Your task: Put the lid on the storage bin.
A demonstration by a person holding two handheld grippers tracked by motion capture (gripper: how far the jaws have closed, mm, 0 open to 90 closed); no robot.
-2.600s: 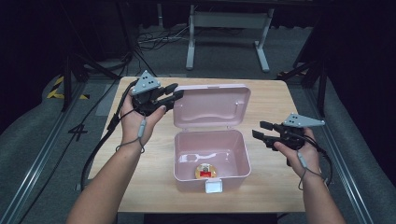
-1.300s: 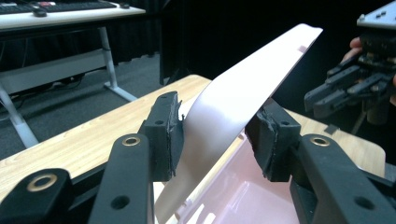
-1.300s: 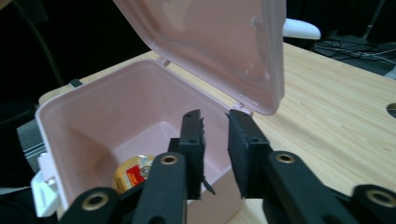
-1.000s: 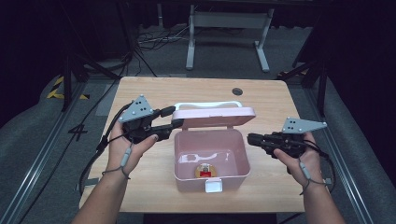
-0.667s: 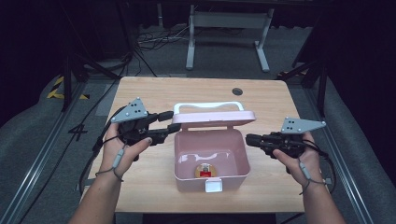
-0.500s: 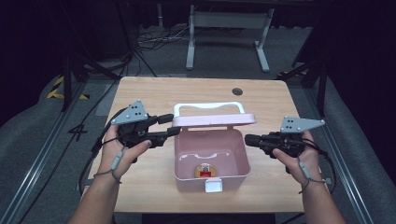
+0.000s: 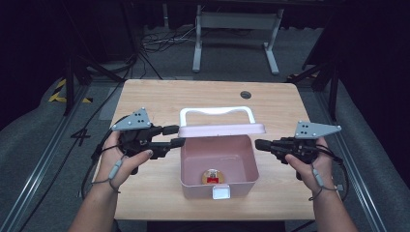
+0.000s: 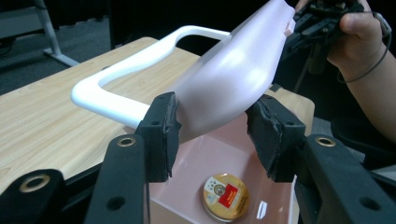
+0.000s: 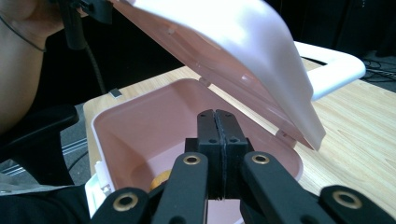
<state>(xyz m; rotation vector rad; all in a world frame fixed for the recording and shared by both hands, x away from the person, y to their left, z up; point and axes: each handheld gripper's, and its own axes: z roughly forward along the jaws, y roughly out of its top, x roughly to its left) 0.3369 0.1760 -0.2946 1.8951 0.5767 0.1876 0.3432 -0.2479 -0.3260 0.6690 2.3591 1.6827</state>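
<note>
A pink plastic box (image 7: 251,166) stands on the wooden table with its lid (image 7: 222,129) tilted about halfway down over it, the white handle (image 7: 216,111) behind. My left gripper (image 7: 176,136) is shut on the lid's left edge; the left gripper view has that lid (image 8: 233,70) between my pads. A round gold and red tin (image 7: 211,176) lies on the box floor. My right gripper (image 7: 258,144) hovers at the box's right rim. Its jaws have just been closing and now meet with nothing between them (image 9: 217,121).
A white latch (image 7: 222,193) sticks out of the box's near wall. A dark cable hole (image 7: 245,94) sits in the table's far right part. Bare wood lies left, right and behind the box. Cables and a metal frame lie on the floor beyond.
The lid has swung from lying flat open behind the box to about halfway down. My left gripper came down and toward me with it. The right gripper stayed beside the box.
</note>
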